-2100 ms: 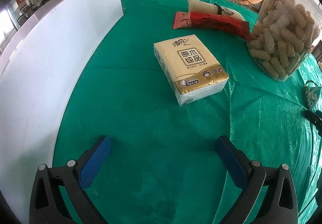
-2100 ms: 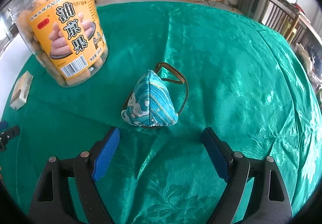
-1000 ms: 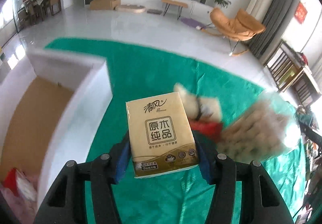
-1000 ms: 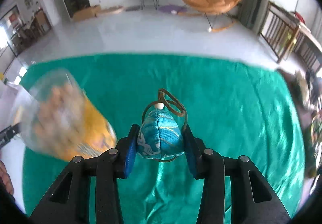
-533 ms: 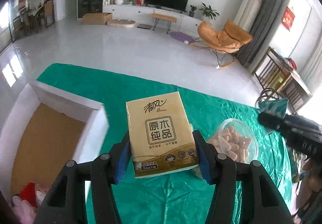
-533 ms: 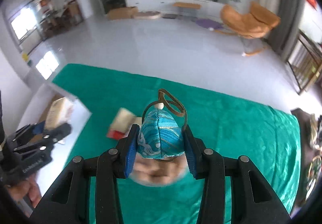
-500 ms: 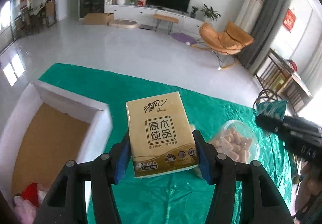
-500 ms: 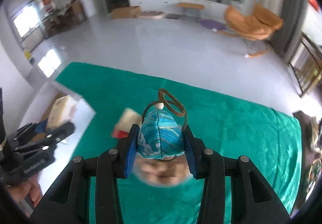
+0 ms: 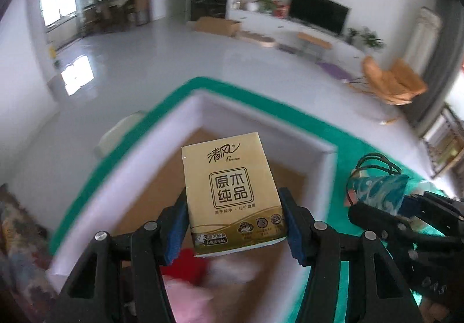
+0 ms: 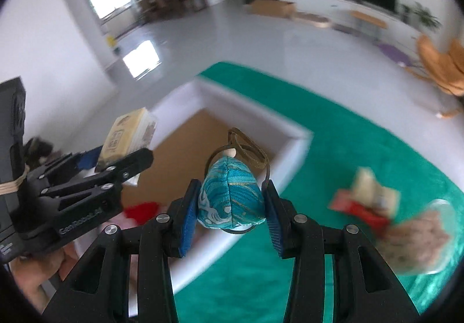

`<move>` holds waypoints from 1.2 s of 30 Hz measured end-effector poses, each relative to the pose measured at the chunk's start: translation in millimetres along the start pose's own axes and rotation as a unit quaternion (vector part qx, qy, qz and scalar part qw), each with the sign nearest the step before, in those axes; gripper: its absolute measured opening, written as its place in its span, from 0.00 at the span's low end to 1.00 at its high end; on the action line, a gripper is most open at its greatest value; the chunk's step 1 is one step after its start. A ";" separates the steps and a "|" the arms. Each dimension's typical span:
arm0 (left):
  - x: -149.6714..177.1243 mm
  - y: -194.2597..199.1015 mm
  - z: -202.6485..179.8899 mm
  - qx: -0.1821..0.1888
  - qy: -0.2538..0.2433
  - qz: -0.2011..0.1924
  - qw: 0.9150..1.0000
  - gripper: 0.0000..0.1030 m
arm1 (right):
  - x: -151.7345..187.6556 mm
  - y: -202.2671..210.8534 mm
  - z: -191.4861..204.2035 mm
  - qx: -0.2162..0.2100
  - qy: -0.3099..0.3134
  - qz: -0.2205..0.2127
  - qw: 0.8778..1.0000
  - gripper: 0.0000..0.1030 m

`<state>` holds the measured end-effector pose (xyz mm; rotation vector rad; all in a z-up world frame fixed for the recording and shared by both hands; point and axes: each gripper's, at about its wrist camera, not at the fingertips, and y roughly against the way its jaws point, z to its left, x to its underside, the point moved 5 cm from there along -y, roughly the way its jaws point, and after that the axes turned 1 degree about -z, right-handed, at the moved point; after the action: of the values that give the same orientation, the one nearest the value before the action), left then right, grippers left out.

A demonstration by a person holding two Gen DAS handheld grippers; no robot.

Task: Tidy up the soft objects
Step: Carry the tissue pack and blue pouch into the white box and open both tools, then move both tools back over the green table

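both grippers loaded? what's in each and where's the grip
Yes. The left gripper clamps the tissue pack by the lower part of its two long sides. The right gripper squeezes the blue pouch across its left and right sides, cord loop free above.

Black plastic fingers (image 9: 293, 231) carry blue ribbed pads, silver screws, white lettering.

Left gripper (image 9: 233, 224) raised in the air, blue-padded fingers (image 9: 176, 224) clamped on both sides of a load. Right gripper (image 10: 230, 218) also aloft, fingers (image 10: 188, 217) pressed in likewise. In the right wrist view, left gripper sits at 9 o'clock, angled toward 2 o'clock.
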<state>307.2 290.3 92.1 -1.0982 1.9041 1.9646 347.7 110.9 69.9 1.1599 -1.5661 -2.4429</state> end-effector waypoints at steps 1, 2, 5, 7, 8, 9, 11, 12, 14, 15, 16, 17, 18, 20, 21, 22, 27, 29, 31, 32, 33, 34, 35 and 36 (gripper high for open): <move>6.5 -0.6 19.0 -0.012 0.009 0.006 1.000 0.58 | 2.0 -6.6 12.8 -0.008 0.008 0.005 1.000 0.44; 13.3 -3.2 30.7 -0.019 0.017 0.011 1.000 0.61 | 5.7 -15.2 29.8 -0.015 0.018 0.012 1.000 0.44; 36.2 -6.4 75.8 -0.044 0.047 0.029 0.998 0.93 | 11.4 -36.7 66.0 -0.025 0.043 0.017 0.999 0.54; 50.2 -5.3 97.8 -0.056 0.061 0.031 0.996 0.95 | 14.8 -41.0 79.1 -0.024 0.059 0.021 0.998 0.72; 57.7 -5.7 106.0 -0.062 0.068 0.035 0.995 0.95 | 16.4 -43.9 84.1 -0.021 0.067 0.024 0.997 0.72; 62.7 -5.0 112.4 -0.067 0.074 0.038 0.994 0.95 | 17.2 -43.2 85.2 -0.020 0.068 0.024 0.997 0.72; 72.0 -4.2 117.3 -0.068 0.082 0.040 0.993 0.95 | 19.1 -39.8 80.4 -0.013 0.063 0.023 0.998 0.72; 75.3 -1.4 118.0 -0.065 0.084 0.037 0.994 0.95 | 18.5 -36.2 78.2 -0.010 0.058 0.018 0.998 0.72; 81.8 6.2 110.4 -0.058 0.080 0.024 0.995 0.95 | 26.4 -23.6 62.6 -0.004 0.043 0.001 0.999 0.72; 84.3 11.5 103.9 -0.055 0.073 0.016 0.996 0.95 | 26.7 -19.5 62.4 0.001 0.039 -0.005 0.999 0.72; 91.2 18.8 91.2 -0.047 0.061 0.005 0.997 0.95 | 33.9 -13.0 54.5 0.007 0.034 -0.013 0.999 0.72; 95.6 26.1 83.4 -0.040 0.053 -0.001 0.998 0.95 | 47.4 -5.4 39.0 0.023 0.030 -0.025 0.999 0.72; 101.1 31.7 68.3 -0.029 0.043 -0.007 0.999 0.95 | 56.2 0.1 30.7 0.034 0.028 -0.033 0.999 0.72; 117.4 44.4 29.1 0.011 0.020 -0.017 1.000 0.95 | 85.0 9.1 2.6 0.064 0.021 -0.053 0.996 0.72; 127.0 49.2 10.2 0.034 0.006 -0.018 0.999 0.95 | 99.9 12.5 -11.5 0.078 0.015 -0.062 0.995 0.72; 138.5 53.4 -14.8 0.061 -0.013 -0.016 0.998 0.95 | 117.7 16.4 -27.0 0.092 0.007 -0.071 0.993 0.72; 207.1 54.5 -128.3 0.162 -0.122 0.004 0.979 0.95 | 213.5 20.3 -109.9 0.166 -0.044 -0.078 0.982 0.72; 239.6 32.1 -161.3 0.168 -0.157 0.027 0.973 0.95 | 248.6 18.8 -140.9 0.196 -0.061 -0.069 0.976 0.72; 264.1 3.6 -176.6 0.151 -0.168 0.052 0.973 0.95 | 274.1 15.9 -163.8 0.207 -0.082 -0.057 0.973 0.72; 273.5 -11.4 -179.8 0.143 -0.165 0.064 0.974 0.95 | 280.9 14.6 -170.9 0.206 -0.089 -0.053 0.973 0.72; 278.8 -24.5 -178.9 0.136 -0.159 0.073 0.975 0.95 | 283.4 15.1 -175.5 0.204 -0.093 -0.051 0.973 0.72; 282.5 -35.9 -176.7 0.129 -0.150 0.076 0.977 0.95 | 282.9 13.6 -178.1 0.200 -0.094 -0.049 0.974 0.72; 285.3 -43.4 -174.8 0.122 -0.143 0.073 0.979 0.95 | 279.9 12.3 -179.2 0.194 -0.093 -0.049 0.975 0.72; 286.2 -48.1 -170.9 0.114 -0.139 0.066 0.982 0.95 | 274.4 10.4 -178.4 0.187 -0.087 -0.049 0.977 0.72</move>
<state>197.0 40.0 -104.4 -0.6159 2.0253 1.7939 250.2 -138.6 -118.5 1.1113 -2.1429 -2.4351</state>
